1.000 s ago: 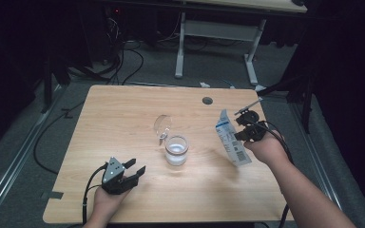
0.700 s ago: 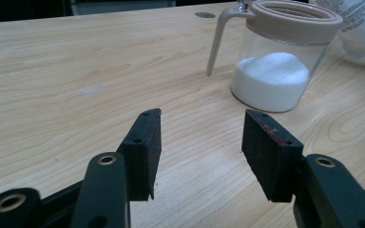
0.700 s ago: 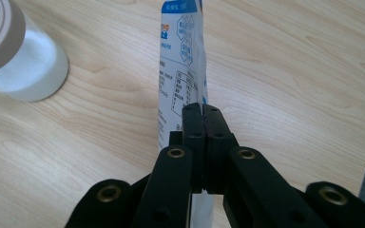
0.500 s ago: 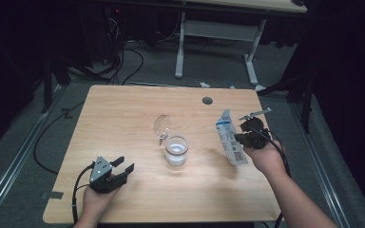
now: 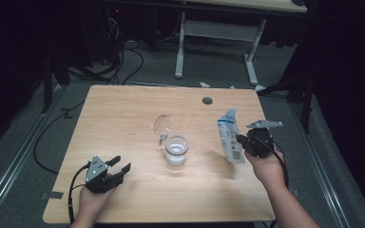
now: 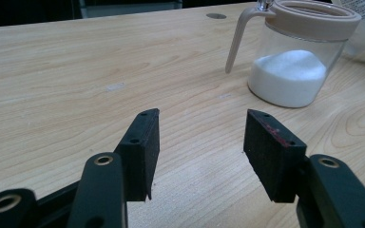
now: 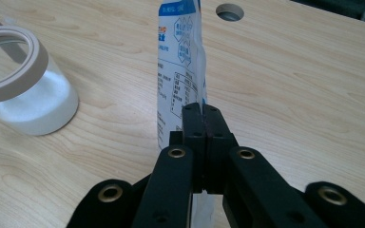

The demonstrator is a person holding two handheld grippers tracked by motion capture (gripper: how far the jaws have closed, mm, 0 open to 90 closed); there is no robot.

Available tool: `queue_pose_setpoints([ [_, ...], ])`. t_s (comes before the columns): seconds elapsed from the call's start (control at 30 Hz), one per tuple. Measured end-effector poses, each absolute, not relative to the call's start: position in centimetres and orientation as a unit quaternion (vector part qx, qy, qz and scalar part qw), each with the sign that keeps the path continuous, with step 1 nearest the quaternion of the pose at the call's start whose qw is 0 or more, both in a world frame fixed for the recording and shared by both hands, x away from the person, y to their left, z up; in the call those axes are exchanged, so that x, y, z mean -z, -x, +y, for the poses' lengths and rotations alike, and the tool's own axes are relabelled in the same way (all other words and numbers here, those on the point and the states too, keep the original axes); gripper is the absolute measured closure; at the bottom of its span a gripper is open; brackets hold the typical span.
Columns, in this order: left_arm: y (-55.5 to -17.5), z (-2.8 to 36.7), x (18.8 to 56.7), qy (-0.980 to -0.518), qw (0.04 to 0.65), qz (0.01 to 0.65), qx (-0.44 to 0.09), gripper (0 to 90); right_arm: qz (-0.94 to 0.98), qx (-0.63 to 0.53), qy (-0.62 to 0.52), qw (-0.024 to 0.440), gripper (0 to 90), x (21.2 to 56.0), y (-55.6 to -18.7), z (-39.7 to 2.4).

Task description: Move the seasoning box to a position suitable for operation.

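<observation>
1. The right gripper (image 5: 240, 141) is clamped on the edge of a white and blue bag (image 5: 230, 136), its two black jaws pressed flat together on the thin plastic, as the right gripper view shows (image 7: 202, 118).
2. The bag stands upright at about 3 o'clock on the table (image 5: 123, 109), its lower end at or just above the wood and its printed face (image 7: 178, 61) turned toward the jar.
3. A glass jar (image 5: 176, 150) sits near the middle of the table, with white powder in its lower part and a beige ring round its open mouth.
4. From the jar, the bag lies at about 3 o'clock, near but apart.
5. The jar's lid (image 5: 162, 125) stands tipped back at the jar's 11 o'clock, on a beige arm fixed to the ring.
6. The left gripper (image 5: 119, 164) rests low at about 7 o'clock on the table, held in the person's left hand (image 5: 91, 202).
7. Its jaws stand apart with nothing but bare wood between them, and they have just been opening a little further (image 6: 197, 142).
8. In the left gripper view, the jar (image 6: 297, 52) stands at about 1 o'clock from those jaws, well apart.
9. A round hole (image 5: 207, 100) in the table lies at 12 o'clock from the bag, near the far edge.
</observation>
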State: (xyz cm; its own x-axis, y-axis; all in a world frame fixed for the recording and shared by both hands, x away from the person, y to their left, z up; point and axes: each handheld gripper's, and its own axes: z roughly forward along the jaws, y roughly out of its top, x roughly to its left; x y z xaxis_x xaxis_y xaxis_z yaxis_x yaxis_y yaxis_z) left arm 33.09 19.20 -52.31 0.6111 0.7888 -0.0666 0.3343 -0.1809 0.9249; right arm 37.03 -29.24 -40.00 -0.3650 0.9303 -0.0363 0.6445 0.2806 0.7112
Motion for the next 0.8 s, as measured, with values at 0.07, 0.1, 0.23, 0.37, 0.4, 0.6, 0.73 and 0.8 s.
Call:
queue_pose_setpoints([
  [0.07, -33.1, 19.2, 52.3, -0.736, 0.513, 0.382, -0.222, 46.9, 0.759, -0.319, -0.517, 0.234, 90.0, 40.4, -36.7, -29.5],
  [0.1, -33.1, 19.2, 52.3, -0.736, 0.513, 0.382, -0.222, 47.0, 0.757, -0.324, -0.518, 0.233, 90.0, 40.7, -36.5, -29.7],
  [0.23, -33.1, 19.4, 52.3, -0.735, 0.515, 0.382, -0.220, 46.8, 0.747, -0.346, -0.513, 0.244, 90.0, 41.4, -35.8, -30.2],
  [0.37, -33.1, 19.6, 52.3, -0.732, 0.518, 0.385, -0.220, 46.9, 0.734, -0.369, -0.510, 0.253, 90.0, 42.1, -35.2, -30.7],
  [0.4, -33.1, 19.6, 52.3, -0.732, 0.516, 0.385, -0.221, 46.9, 0.731, -0.373, -0.510, 0.257, 90.0, 42.2, -35.1, -30.7],
  [0.6, -33.0, 19.8, 52.3, -0.734, 0.514, 0.384, -0.223, 46.9, 0.712, -0.405, -0.504, 0.276, 90.0, 43.1, -34.4, -31.1],
  [0.73, -33.0, 19.8, 52.3, -0.736, 0.515, 0.380, -0.220, 46.9, 0.693, -0.431, -0.500, 0.288, 90.0, 43.9, -34.0, -31.3],
  [0.8, -32.9, 19.7, 52.3, -0.739, 0.514, 0.377, -0.220, 46.9, 0.688, -0.438, -0.499, 0.293, 90.0, 44.3, -33.9, -31.4],
])
